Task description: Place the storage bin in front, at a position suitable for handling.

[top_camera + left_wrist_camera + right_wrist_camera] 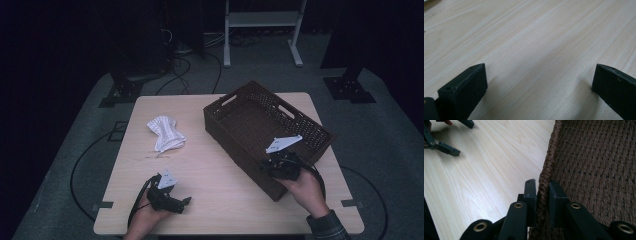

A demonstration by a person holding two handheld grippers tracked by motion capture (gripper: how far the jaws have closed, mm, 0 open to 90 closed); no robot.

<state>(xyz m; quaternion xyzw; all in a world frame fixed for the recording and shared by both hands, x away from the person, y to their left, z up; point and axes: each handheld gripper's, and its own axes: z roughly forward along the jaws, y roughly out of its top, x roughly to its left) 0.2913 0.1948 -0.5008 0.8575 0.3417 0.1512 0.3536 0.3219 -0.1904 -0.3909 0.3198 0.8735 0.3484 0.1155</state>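
Note:
A dark brown woven basket (240, 142) sits askew on the right half of the light wood table (220, 185). My right gripper (272, 165) is at the basket's near corner. In the right gripper view, my right gripper (543, 188) has one jaw outside and one inside the braided rim (549, 157), with the pads pressed against it. My left gripper (181, 196) lies near the table's front left, open with only bare wood between its fingers (466, 85). It also appears far off as the left gripper (461, 137) in the right gripper view. A crumpled white patterned cloth (165, 134) lies left of the basket.
The basket's inside (596, 165) holds nothing that I can see. Bare wood lies between the cloth, the basket and my left gripper. Behind the table stand a white frame (262, 30) and dark stands, with cables on the grey floor (85, 165).

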